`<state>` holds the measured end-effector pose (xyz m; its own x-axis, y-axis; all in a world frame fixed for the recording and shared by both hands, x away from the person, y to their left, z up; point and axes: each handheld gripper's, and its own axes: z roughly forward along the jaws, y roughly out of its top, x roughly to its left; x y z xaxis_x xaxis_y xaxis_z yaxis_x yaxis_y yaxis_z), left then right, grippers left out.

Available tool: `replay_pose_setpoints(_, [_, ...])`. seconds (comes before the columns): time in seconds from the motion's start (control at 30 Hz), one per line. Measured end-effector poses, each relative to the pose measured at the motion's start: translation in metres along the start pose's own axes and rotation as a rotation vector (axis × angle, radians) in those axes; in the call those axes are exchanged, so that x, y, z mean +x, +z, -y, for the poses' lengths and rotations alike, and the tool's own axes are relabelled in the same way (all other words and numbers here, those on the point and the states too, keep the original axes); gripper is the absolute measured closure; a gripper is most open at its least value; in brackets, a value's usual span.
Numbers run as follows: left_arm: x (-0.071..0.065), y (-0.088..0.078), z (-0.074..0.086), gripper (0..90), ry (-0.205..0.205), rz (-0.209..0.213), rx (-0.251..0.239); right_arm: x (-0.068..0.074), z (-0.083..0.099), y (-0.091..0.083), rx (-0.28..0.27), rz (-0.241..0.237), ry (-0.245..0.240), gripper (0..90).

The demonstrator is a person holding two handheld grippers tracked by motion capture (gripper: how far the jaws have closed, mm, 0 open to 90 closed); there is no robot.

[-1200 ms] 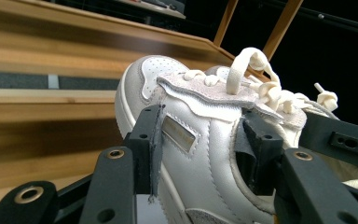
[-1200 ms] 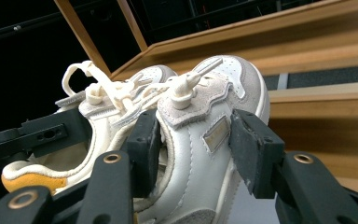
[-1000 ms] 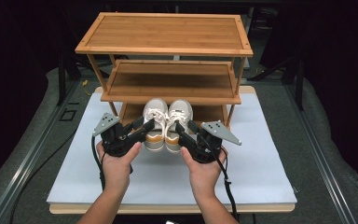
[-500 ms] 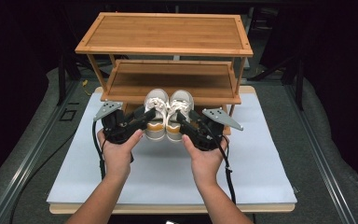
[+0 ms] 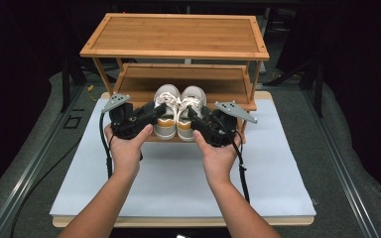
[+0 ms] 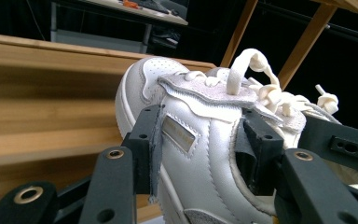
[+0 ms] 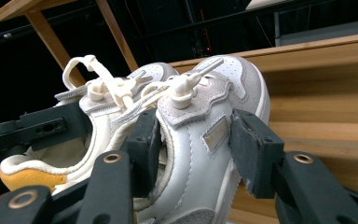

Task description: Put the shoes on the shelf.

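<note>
- High view: the left shoe (image 5: 165, 113) and right shoe (image 5: 190, 112) sit side by side, toes pointing far, level with the rack's (image 5: 178, 52) lower shelves.
- Compared with a second ago, both shoes are higher and farther in, off the white mat (image 5: 178, 173).
- Left gripper (image 5: 156, 110) is clamped across the left shoe's collar, jaws held wide by it.
- Right gripper (image 5: 194, 115) grips the right shoe likewise.
- Judgement: the pair is in transit towards a shelf; placement is not yet done.
</note>
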<state>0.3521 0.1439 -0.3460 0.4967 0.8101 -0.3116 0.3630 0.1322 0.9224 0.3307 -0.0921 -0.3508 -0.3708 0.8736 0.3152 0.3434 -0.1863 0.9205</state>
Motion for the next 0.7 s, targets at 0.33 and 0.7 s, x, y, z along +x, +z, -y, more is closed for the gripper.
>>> replay_pose_setpoints(0.33, [0.012,0.023,-0.014,55.2,-0.043,0.013,0.021,-0.011,-0.019,0.020,0.030,0.008,0.019,53.7])
replay_pose_setpoints(0.7, [0.026,0.045,-0.022,55.1,-0.057,0.006,0.035,-0.022,-0.028,0.044,0.065,0.016,0.030,53.7])
